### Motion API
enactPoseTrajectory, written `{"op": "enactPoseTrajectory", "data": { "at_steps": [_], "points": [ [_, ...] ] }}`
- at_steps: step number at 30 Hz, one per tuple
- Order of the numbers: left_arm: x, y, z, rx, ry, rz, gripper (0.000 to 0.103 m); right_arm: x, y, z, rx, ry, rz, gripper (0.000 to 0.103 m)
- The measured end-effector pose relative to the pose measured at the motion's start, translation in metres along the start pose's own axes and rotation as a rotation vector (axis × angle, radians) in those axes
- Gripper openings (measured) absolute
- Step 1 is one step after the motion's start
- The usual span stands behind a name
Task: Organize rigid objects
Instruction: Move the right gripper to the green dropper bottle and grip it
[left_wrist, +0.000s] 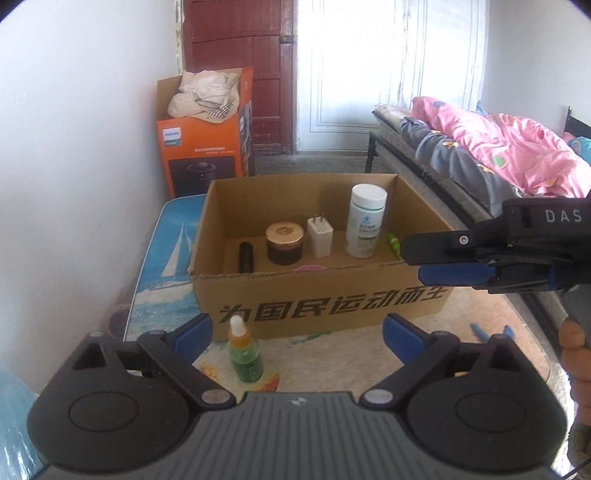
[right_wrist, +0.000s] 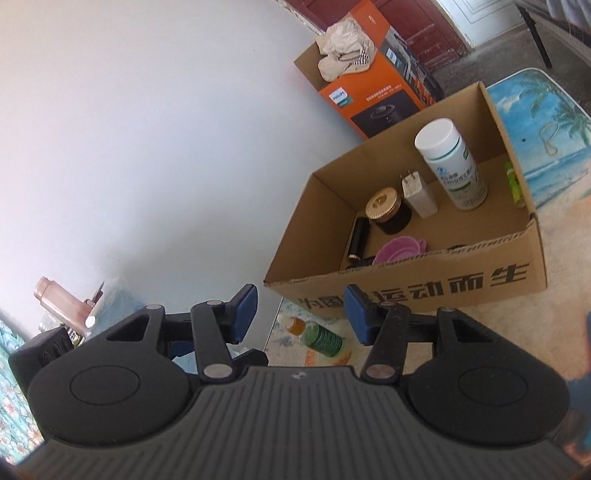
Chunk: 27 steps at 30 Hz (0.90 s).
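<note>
An open cardboard box (left_wrist: 321, 295) stands on a beach-print table (left_wrist: 166, 266). Inside it are a white bottle (left_wrist: 365, 225), a white charger (left_wrist: 319, 236), a gold-lidded jar (left_wrist: 284, 242), a black cylinder (left_wrist: 245, 256), a green tube (left_wrist: 394, 242) and a pink lid (right_wrist: 400, 249). A small green dropper bottle (left_wrist: 243, 354) stands upright on the table in front of the box, just inside my left gripper's left finger. My left gripper (left_wrist: 297, 328) is wide open and touches nothing. My right gripper (right_wrist: 301, 314) is open and empty, and hangs over the box's right front corner (left_wrist: 413, 262).
An orange carton (left_wrist: 203, 147) stuffed with cloth stands against the wall behind the table. A bed with a pink quilt (left_wrist: 498, 147) runs along the right. Blue pens (left_wrist: 480, 332) lie on the table at right. A pink bottle (right_wrist: 59, 299) stands far left.
</note>
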<state>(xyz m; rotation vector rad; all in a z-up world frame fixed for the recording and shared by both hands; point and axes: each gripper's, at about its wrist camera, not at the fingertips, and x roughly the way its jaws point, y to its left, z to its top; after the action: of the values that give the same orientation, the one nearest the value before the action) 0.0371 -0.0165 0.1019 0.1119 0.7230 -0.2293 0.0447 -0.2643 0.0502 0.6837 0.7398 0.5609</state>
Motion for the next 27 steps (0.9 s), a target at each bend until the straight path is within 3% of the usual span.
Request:
{"op": "enactPoseTrajectory", "data": {
  "at_steps": [5, 9, 14, 18, 23, 27],
  "points": [
    [0.018, 0.021, -0.016, -0.063, 0.03, 0.045, 0.098, 0.052, 0.009, -0.008, -0.007, 0.111, -0.007, 0.051],
    [0.044, 0.024, -0.023, -0.042, 0.058, 0.076, 0.091, 0.085, 0.02, -0.011, -0.074, 0.155, -0.051, 0.05],
    [0.075, 0.024, -0.033, -0.023, 0.098, 0.077, 0.069, 0.12, 0.037, -0.014, -0.183, 0.199, -0.074, 0.045],
    [0.089, 0.028, -0.037, -0.025, 0.115, 0.067, 0.062, 0.143, 0.045, -0.012, -0.245, 0.221, -0.089, 0.039],
    [0.099, 0.031, -0.037, -0.049, 0.134, 0.057, 0.041, 0.164, 0.044, -0.01, -0.273, 0.244, -0.096, 0.033],
    [0.102, 0.033, -0.037, -0.066, 0.137, 0.058, 0.033, 0.169, 0.045, -0.009, -0.282, 0.244, -0.093, 0.026]
  ]
}}
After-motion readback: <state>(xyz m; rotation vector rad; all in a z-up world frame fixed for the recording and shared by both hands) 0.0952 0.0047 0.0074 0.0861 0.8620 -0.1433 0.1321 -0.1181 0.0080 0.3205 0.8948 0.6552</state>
